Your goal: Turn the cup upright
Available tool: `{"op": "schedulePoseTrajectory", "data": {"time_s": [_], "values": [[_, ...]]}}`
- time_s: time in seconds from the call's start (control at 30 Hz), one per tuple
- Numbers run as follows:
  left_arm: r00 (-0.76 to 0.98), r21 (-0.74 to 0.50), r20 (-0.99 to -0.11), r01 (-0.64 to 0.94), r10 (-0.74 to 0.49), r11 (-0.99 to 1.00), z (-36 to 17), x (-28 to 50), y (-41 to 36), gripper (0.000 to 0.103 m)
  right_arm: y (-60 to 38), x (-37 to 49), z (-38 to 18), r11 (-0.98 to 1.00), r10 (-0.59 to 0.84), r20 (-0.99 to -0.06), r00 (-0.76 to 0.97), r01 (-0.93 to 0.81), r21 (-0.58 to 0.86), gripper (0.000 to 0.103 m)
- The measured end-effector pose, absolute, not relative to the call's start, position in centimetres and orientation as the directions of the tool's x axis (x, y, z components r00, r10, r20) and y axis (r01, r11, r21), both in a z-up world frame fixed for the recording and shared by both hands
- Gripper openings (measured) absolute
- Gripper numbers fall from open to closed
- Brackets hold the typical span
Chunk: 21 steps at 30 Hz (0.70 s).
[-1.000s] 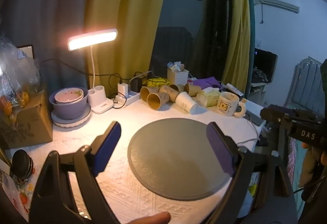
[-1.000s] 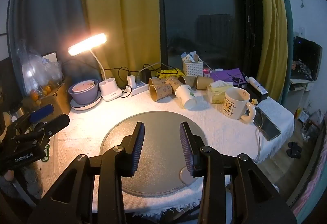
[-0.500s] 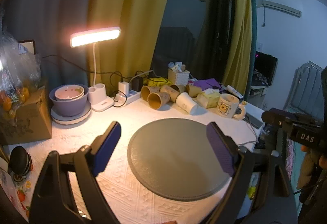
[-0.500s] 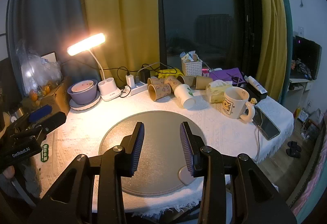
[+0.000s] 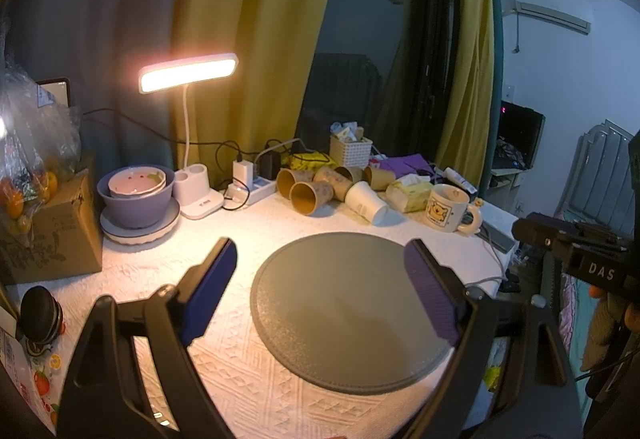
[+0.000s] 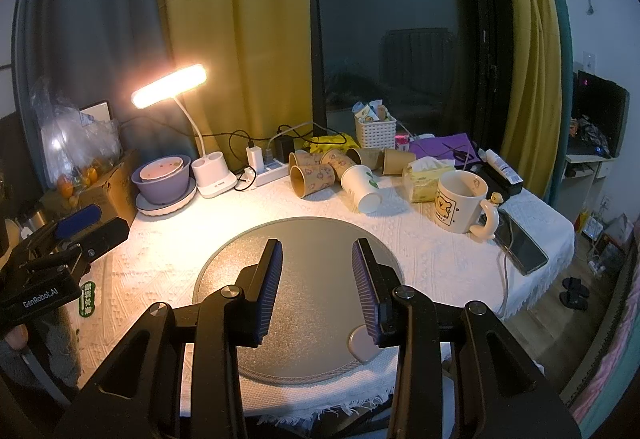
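Note:
Several paper cups lie on their sides at the back of the table: brown printed ones [image 5: 310, 195] [image 6: 311, 179] and a white one [image 5: 366, 202] [image 6: 360, 188]. A round grey mat [image 5: 344, 315] [image 6: 298, 295] lies bare in front of them. My left gripper [image 5: 326, 295] is wide open and empty above the mat's near side. My right gripper [image 6: 318, 285] is open and empty over the mat. Each gripper shows at the edge of the other's view: the right [image 5: 576, 259], the left [image 6: 60, 251].
A white mug with a bear print [image 6: 464, 201] stands upright at the right beside a tissue pack [image 6: 426, 179] and a phone [image 6: 520, 243]. A lit desk lamp [image 6: 212, 175], stacked purple bowls [image 6: 164, 179], a power strip [image 6: 266, 171], a white basket [image 6: 376, 133] and a cardboard box [image 5: 48, 235] line the back and left.
Both grippers have drifted only slightly, and their jaws have not changed. The fingertip at the bottom edge of the left wrist view is gone.

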<state>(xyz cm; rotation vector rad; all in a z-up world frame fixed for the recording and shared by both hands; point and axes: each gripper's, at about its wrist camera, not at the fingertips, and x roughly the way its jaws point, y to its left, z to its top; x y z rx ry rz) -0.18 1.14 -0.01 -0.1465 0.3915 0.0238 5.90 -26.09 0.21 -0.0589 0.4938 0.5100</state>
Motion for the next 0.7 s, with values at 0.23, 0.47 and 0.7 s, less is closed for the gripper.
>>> {"op": "schedulePoseTrajectory", "data": {"time_s": [0.23, 0.47, 0.7], "values": [[0.924, -0.138, -0.382, -0.051, -0.006, 0.989, -0.03, -0.18, 1.16, 0.087, -26.06, 5.89, 0.18, 0.874, 0.454, -0.468, 0.758, -0.482, 0.066, 0.038], [0.924, -0.138, -0.383, -0.050, -0.006, 0.989, 0.01, -0.29, 1.09, 0.087, -26.06, 5.92, 0.14, 0.873, 0.454, -0.469, 0.758, -0.482, 0.066, 0.039], [0.924, -0.139, -0.382, -0.052, -0.006, 0.989, -0.05, -0.31, 1.06, 0.087, -26.04, 6.03, 0.05, 0.874, 0.453, -0.470, 0.758, -0.482, 0.065, 0.039]]}}
